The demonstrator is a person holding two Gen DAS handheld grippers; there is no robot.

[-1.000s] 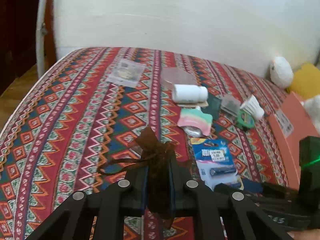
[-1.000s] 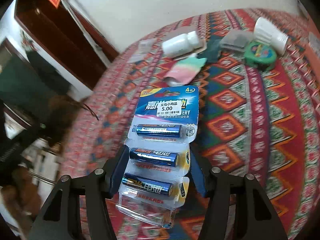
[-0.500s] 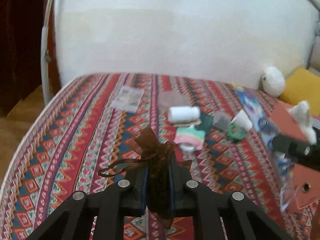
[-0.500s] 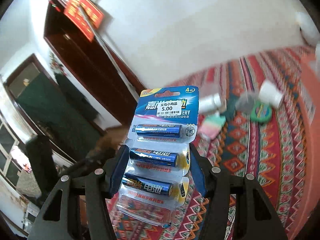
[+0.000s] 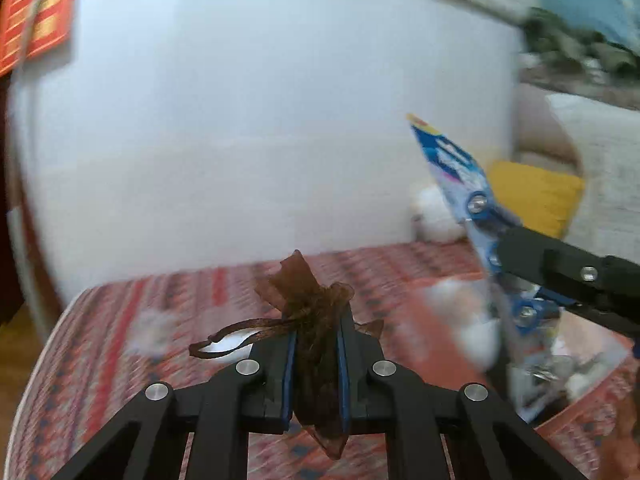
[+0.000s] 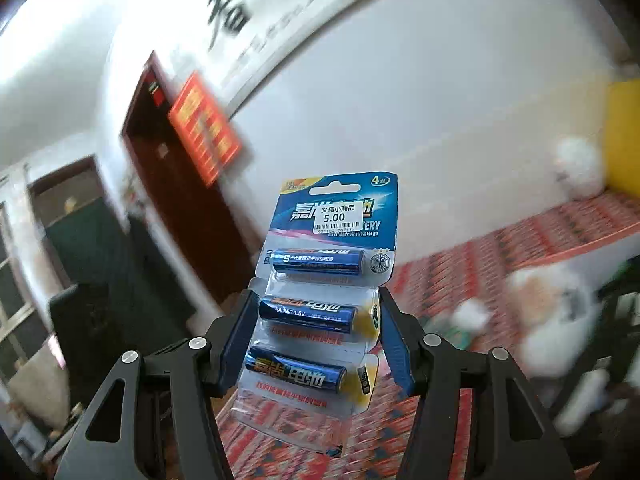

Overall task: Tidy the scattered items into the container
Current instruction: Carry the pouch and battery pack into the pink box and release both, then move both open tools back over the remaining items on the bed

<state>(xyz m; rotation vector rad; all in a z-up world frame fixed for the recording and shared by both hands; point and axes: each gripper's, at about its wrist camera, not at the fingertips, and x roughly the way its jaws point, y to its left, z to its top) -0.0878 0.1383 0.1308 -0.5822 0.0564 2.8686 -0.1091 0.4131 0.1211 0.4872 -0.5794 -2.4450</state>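
Transport is judged the step in hand — a brown organza pouch point(image 5: 316, 320) is clamped in the left gripper point(image 5: 316, 344), a battery pack point(image 6: 324, 300) in the right gripper point(image 6: 316, 340), both carried above the patterned bedspread point(image 5: 120, 320). Next, the container — not clearly seen — must be found.

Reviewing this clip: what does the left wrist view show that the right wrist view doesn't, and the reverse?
Only the left wrist view shows the left gripper shut on the sheer brown drawstring pouch, plus the right gripper seen from outside. Only the right wrist view shows the blue battery blister pack face-on, with three batteries, an empty bottom slot and a 5.00 price sticker, plus the dark wooden doorway. Both show that pack clamped in the right gripper, the red patterned bedspread, the white wall, the red paper sign and the yellow cushion.
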